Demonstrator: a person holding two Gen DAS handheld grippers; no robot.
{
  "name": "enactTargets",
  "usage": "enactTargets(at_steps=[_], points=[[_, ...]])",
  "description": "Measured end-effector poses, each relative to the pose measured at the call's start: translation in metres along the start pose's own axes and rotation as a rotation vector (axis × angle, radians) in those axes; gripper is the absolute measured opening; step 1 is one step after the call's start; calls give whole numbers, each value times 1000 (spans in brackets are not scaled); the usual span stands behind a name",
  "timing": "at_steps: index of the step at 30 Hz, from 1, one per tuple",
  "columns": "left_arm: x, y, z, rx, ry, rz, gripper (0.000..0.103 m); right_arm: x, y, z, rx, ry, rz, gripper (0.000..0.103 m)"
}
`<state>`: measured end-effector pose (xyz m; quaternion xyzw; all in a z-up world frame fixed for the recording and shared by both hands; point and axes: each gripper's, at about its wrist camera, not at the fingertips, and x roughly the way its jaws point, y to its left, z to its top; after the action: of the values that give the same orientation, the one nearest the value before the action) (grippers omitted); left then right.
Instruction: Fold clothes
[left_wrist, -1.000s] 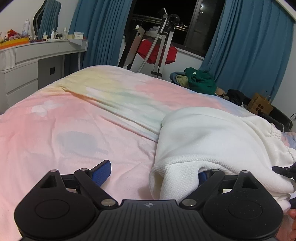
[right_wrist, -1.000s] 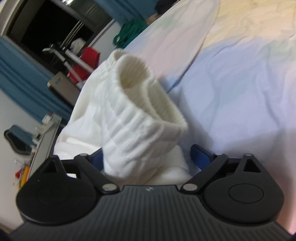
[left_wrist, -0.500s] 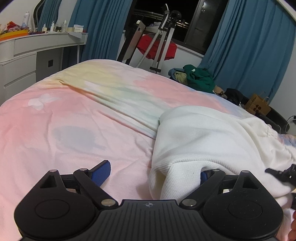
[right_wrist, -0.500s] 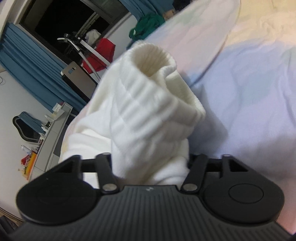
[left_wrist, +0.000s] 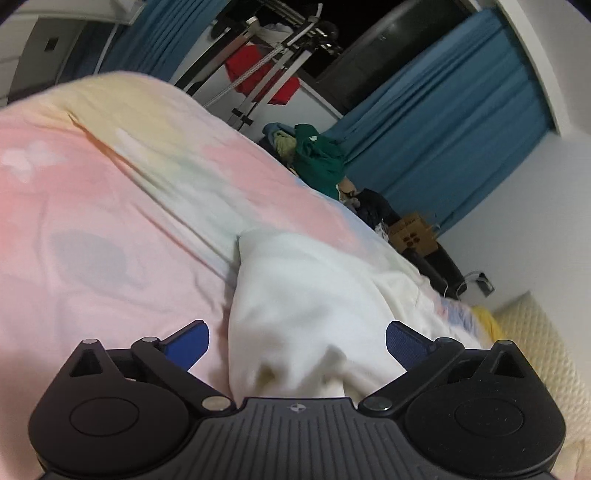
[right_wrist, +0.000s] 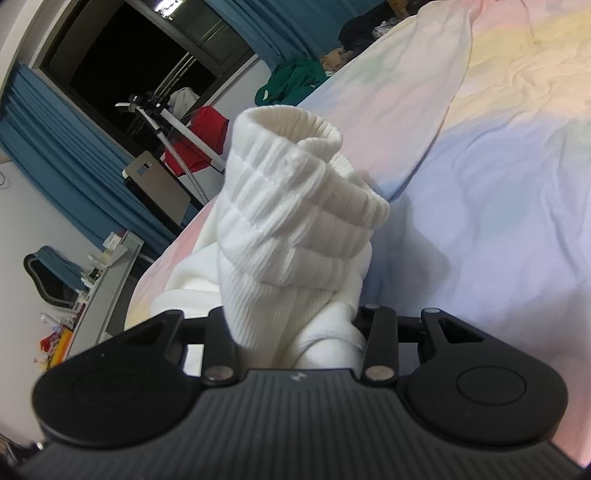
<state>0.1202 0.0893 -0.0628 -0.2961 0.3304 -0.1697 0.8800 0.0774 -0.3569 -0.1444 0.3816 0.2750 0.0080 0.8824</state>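
A white knit garment (left_wrist: 306, 295) lies bunched on the pastel bed cover (left_wrist: 110, 206). My left gripper (left_wrist: 297, 339) straddles its near end, jaws opening wide. Both blue pads (left_wrist: 188, 343) stand clear of the cloth. In the right wrist view the garment's ribbed cuff (right_wrist: 295, 192) stands up, folded over on itself. My right gripper (right_wrist: 295, 325) is closing on the bunched cloth just below that cuff. Its fingers (right_wrist: 375, 328) press into the fabric from both sides, with their tips hidden by it.
A pile of green clothes (left_wrist: 317, 155) sits at the bed's far edge. Behind it are a drying rack with a red cloth (left_wrist: 258, 74), blue curtains (left_wrist: 461, 129) and a cardboard box (left_wrist: 413, 232). A white dresser (right_wrist: 99, 280) stands at the left of the right view.
The left gripper rolled and shifted, its jaws widened, and its right pad came out from under the cloth. The right jaws went from wide open to pinching the cuff.
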Motion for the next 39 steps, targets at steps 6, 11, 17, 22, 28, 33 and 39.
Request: enactTargets(at_steps=[6, 11, 17, 22, 28, 33, 39], points=[[70, 35, 14, -108, 135, 59, 103, 4, -11, -1, 30, 8, 14, 42], [83, 40, 21, -147, 176, -70, 103, 6, -15, -1, 54, 9, 15, 42], [89, 29, 18, -129, 236, -239, 103, -2, -2, -1, 5, -32, 33, 43], [102, 40, 16, -149, 270, -223, 101, -3, 4, 1, -7, -66, 47, 43], [114, 41, 11, -115, 295, -182, 100, 10, -14, -1, 54, -4, -10, 46], [119, 35, 8, -80, 279, -169, 81, 10, -9, -2, 35, 0, -28, 46], [107, 31, 7, -47, 237, -150, 55, 1, 8, -2, -44, -44, -20, 41]])
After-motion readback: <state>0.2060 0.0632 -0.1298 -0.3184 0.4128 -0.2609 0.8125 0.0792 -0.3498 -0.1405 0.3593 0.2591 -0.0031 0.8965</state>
